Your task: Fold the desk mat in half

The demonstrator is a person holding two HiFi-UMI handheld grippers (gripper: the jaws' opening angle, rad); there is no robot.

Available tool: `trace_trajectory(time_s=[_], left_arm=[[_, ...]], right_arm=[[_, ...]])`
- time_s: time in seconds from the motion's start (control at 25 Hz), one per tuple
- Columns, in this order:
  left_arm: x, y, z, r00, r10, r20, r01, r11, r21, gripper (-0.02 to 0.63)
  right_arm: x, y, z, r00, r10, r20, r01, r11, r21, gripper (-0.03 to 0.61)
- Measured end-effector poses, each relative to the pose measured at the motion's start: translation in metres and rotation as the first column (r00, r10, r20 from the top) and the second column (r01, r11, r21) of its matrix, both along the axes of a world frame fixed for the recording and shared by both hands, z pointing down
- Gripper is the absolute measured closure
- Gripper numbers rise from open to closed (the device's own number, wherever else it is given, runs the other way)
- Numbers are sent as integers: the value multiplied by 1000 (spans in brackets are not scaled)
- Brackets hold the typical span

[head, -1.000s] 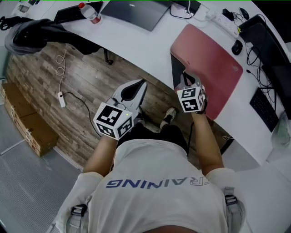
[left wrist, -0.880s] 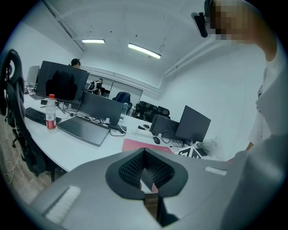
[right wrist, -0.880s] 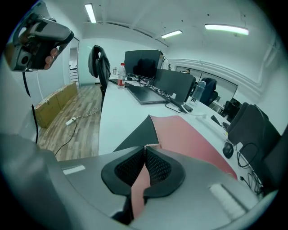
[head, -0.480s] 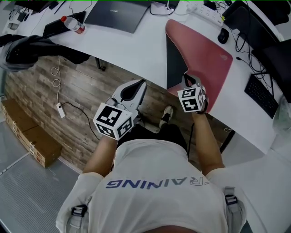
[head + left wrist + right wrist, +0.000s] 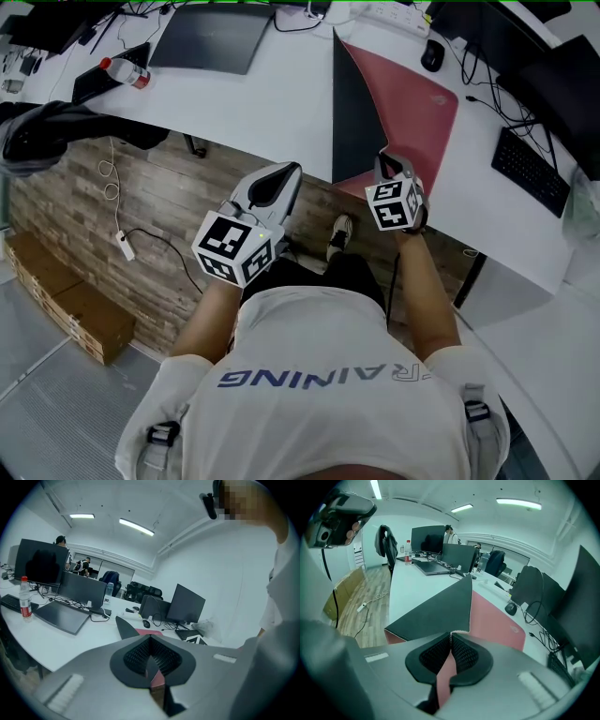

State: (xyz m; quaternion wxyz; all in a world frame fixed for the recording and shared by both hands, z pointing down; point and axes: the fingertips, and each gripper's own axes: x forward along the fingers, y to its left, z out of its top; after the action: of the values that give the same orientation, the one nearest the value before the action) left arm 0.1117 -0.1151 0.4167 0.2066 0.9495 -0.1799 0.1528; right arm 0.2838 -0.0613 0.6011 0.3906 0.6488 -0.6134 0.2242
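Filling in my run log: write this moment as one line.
phase: mid-fold | right gripper: shut on desk mat edge, dark underside raised | left gripper: shut, empty

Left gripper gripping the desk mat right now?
No. In the head view the left gripper hangs over the wood floor, clear of the desk mat; only the right gripper is shut on its lifted edge.

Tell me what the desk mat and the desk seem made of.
Desk mat: likely faux leather or rubber-backed fabric. It has a matte pink face, a black underside and a stitched edge, and it bends softly.
Desk: probably laminate, since it is smooth, white and uniform.
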Motion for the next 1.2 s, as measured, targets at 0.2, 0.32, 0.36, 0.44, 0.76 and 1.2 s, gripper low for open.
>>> trace_trajectory(time_s=[0.2, 0.32, 0.36, 0.44, 0.76, 1.2], left_arm=[[20, 13, -2, 999, 50, -1, -50, 999, 3, 615], [33, 22, -4, 997, 80, -6, -80, 997, 7, 615], [36, 25, -5, 996, 90, -7, -90, 996, 8, 615], [41, 29, -6, 994, 108, -5, -108, 994, 8, 615], [64, 56, -5, 982, 186, -7, -186, 982, 16, 615], [86, 83, -13, 958, 287, -17, -286, 958, 31, 615]], right_arm=[[15, 27, 5, 999, 43, -3, -43, 999, -21, 552], [23, 44, 9, 998, 67, -1, -67, 997, -37, 552], [24, 50, 10, 997, 77, 0, -76, 996, -44, 552], [27, 60, 13, 996, 95, 2, -94, 994, -54, 552], [39, 97, 18, 987, 163, 8, -162, 985, -61, 552], [51, 149, 22, 962, 273, 8, -272, 959, -80, 552]])
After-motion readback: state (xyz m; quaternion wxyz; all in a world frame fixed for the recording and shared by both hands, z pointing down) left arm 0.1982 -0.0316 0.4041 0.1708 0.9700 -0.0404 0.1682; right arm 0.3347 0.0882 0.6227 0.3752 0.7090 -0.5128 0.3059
